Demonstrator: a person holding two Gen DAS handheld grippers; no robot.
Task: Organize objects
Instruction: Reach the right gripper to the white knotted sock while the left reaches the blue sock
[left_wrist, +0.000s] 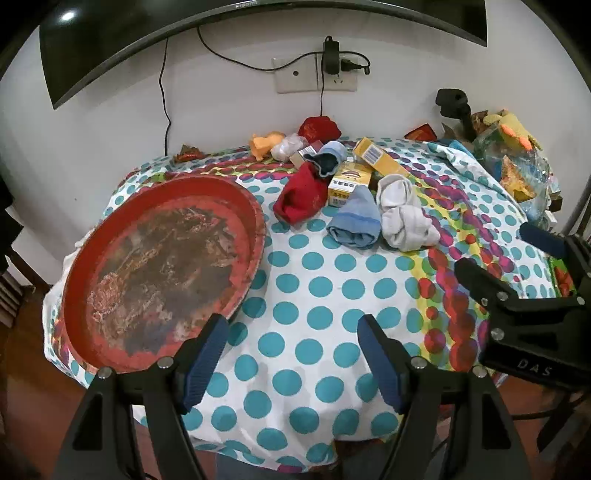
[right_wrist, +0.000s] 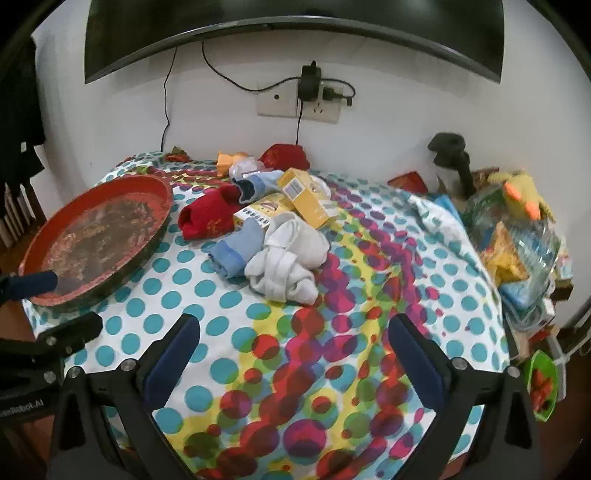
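Observation:
A worn round red tray (left_wrist: 236, 192) (right_wrist: 162, 192) lies on the left of the polka-dot tablecloth. Behind it is a pile: a red sock (left_wrist: 301, 195) (right_wrist: 208, 218), a blue sock (left_wrist: 356, 219) (right_wrist: 234, 251), a white sock bundle (left_wrist: 402, 218) (right_wrist: 291, 258), yellow boxes (left_wrist: 380, 157) (right_wrist: 306, 201) and another blue-and-dark sock (left_wrist: 327, 157) (right_wrist: 255, 186). My left gripper (left_wrist: 291, 363) is open and empty over the near cloth beside the tray. My right gripper (right_wrist: 293, 356) is open and empty, short of the white bundle; it also shows in the left wrist view (left_wrist: 498, 251).
Orange and white items (left_wrist: 277, 144) and a red pouch (left_wrist: 317, 127) sit at the back by the wall. Clutter with a yellow plush toy (right_wrist: 524, 195) and plastic bags fills the right edge. A green bowl (right_wrist: 543, 387) hangs beyond the table's right. A monitor is above.

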